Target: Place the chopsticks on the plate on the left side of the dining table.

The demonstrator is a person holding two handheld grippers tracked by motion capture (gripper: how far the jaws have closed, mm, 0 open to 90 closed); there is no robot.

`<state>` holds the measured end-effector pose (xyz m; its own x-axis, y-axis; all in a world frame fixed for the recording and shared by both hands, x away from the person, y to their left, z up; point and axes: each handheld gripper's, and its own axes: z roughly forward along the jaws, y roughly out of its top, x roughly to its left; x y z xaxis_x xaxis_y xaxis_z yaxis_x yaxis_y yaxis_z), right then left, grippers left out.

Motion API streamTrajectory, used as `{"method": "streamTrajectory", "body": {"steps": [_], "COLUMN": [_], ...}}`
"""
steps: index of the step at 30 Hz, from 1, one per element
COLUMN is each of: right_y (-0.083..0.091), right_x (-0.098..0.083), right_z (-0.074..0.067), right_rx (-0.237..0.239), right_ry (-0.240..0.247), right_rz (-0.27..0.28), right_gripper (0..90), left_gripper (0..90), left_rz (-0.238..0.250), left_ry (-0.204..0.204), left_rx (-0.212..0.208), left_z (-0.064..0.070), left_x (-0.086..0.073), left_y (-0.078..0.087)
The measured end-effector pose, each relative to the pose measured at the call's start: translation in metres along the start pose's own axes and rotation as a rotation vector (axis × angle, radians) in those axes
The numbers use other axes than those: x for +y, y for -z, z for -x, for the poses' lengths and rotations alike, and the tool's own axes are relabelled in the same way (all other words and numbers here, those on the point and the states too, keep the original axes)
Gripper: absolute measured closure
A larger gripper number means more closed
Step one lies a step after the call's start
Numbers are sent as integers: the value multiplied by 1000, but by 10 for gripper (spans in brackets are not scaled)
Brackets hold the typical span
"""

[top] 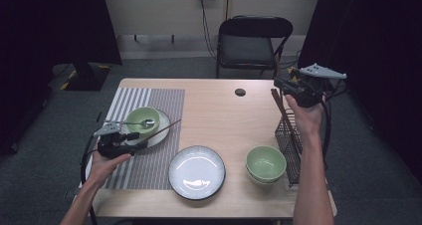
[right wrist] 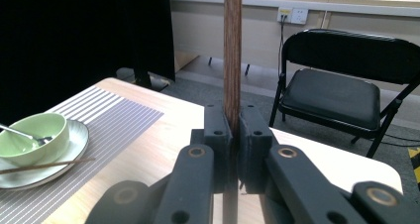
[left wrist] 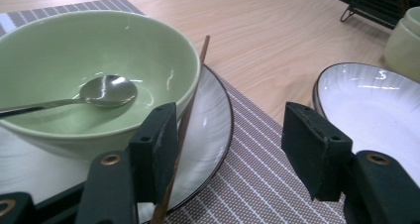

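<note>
The right gripper [right wrist: 233, 130] was clenched on a brown chopstick [right wrist: 232, 60], holding it upright above the wire rack [top: 288, 140] at the worktop's [top: 219, 110] right edge. The left gripper [left wrist: 230, 144] stood released beside the plate [left wrist: 210, 130], where a second chopstick [left wrist: 190, 105] leaned against the green bowl [left wrist: 74, 60] holding a spoon [left wrist: 106, 91].

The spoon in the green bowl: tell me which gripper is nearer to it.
Left. The left gripper sits right beside the plate that carries the green bowl and spoon. The right gripper is across the table above the wire rack, holding a chopstick.
</note>
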<state>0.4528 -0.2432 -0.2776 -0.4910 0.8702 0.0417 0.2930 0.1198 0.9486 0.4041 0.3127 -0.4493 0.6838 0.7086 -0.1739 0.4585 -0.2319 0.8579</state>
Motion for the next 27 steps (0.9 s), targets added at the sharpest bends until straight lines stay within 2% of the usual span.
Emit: {"method": "streamTrajectory", "body": {"steps": [4, 10, 16, 23, 25, 27], "right_y": [-5, -11, -12, -15, -17, -20], "right_x": [3, 3, 3, 7, 8, 8], "right_z": [-6, -12, -21, -32, -36, -40], "right_rx": [21, 62, 90, 127, 140, 155], "right_ry": [12, -12, -15, -35, -34, -33], "right_rz": [-4, -6, -2, 14, 16, 19], "right_gripper": [848, 848, 848, 848, 849, 848], "left_gripper": [392, 391, 391, 395, 396, 397], "left_rz": [3, 8, 16, 10, 23, 22], "left_ry": [1, -3, 0, -23, -14, -22], "left_rx": [-2, -9, -17, -23, -39, -57], "left_z": [0, 2, 4, 14, 18, 20], "left_x": [0, 2, 4, 14, 17, 21], "left_y": [0, -1, 0, -4, -6, -8]}}
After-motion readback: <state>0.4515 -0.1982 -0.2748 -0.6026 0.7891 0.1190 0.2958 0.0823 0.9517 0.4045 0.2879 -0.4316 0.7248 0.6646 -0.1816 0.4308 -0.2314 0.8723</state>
